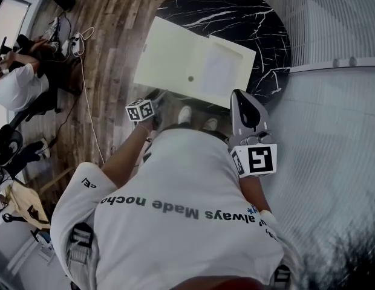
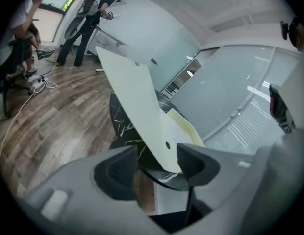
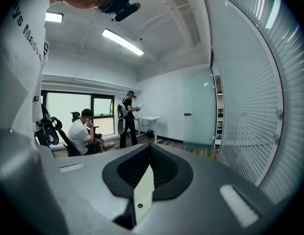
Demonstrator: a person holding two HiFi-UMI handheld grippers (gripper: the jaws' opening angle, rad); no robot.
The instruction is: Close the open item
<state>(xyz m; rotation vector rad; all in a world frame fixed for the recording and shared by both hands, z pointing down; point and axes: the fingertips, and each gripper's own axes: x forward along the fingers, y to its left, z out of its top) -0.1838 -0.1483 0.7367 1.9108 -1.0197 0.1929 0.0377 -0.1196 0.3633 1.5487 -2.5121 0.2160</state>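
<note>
Okay, lid [image 2: 132, 92] looks light, bendy card; I'd grip its edge: left gripper [image 2: 159, 159] jaws open, right gripper [image 3: 148, 155] pinching cream flap [image 3: 143, 190].

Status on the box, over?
Left gripper open, lid corner between fingers, unpinched. Right gripper shut on cream flap. Box open on black table. Nothing in the way.

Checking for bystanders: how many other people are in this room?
2: a seated person by the window and a standing person beside the white desk; others may be out of view.
</note>
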